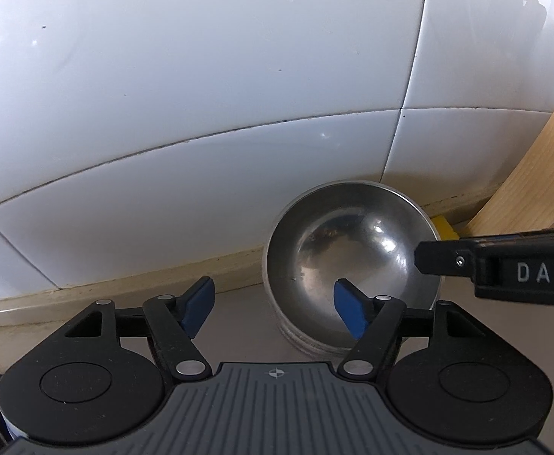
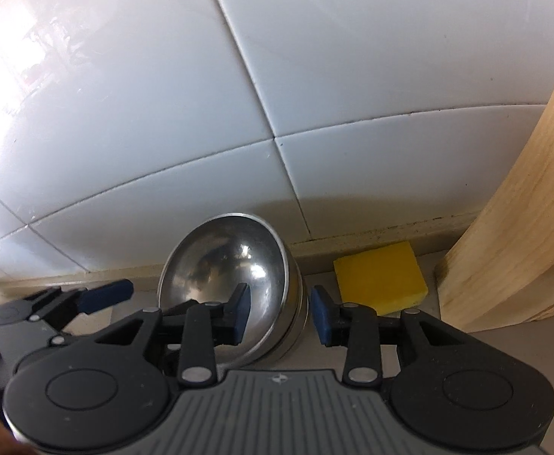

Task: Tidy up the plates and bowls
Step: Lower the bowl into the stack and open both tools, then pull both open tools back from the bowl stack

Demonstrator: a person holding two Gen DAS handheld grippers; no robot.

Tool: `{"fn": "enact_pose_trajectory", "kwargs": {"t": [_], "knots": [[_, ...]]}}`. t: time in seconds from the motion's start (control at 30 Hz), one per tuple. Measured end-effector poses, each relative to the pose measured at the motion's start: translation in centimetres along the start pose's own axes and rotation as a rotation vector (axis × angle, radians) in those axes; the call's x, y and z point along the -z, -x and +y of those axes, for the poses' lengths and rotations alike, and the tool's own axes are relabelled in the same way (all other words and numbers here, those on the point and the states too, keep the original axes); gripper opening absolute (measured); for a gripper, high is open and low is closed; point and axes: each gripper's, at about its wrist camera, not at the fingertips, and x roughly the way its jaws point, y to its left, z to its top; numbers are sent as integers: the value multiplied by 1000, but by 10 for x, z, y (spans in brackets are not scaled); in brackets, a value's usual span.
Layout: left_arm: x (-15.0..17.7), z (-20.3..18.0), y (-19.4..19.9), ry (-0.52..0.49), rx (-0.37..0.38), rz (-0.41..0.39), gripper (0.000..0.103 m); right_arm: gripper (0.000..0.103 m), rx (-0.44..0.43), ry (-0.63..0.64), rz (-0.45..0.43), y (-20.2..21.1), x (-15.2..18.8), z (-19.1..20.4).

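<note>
Nesting looks done: shiny round steel bowls (image 2: 235,284) sit stacked on the tabletop (image 2: 409,326) by the white tiled wall (image 2: 314,76), my right tongs (image 2: 280,316) spread astride the rim, left tongs (image 1: 273,309) spread and empty.

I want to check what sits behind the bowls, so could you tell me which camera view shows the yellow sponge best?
The right wrist view: the yellow sponge lies in full sight on the counter, between the steel bowls and the wooden board. The left wrist view shows only a corner of it, behind the bowls' rim.
</note>
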Motion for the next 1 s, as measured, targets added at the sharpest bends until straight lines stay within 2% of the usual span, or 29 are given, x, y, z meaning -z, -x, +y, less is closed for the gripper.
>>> {"fn": "enact_pose_trajectory", "kwargs": {"t": [0.47,0.67,0.9,1.0], "knots": [[10,-3,-2,6,-15,1,72,17,-11,14,20,12,19,0],[16,7,11,7,-14,-5,76,18,-25,-5,22,16,29,-6],[24,13,18,25,19,1,76,22,-58,-55,32,13,38,-15],[29,16,19,28,27,1,80,23,-73,-74,40,11,38,-18]]}}
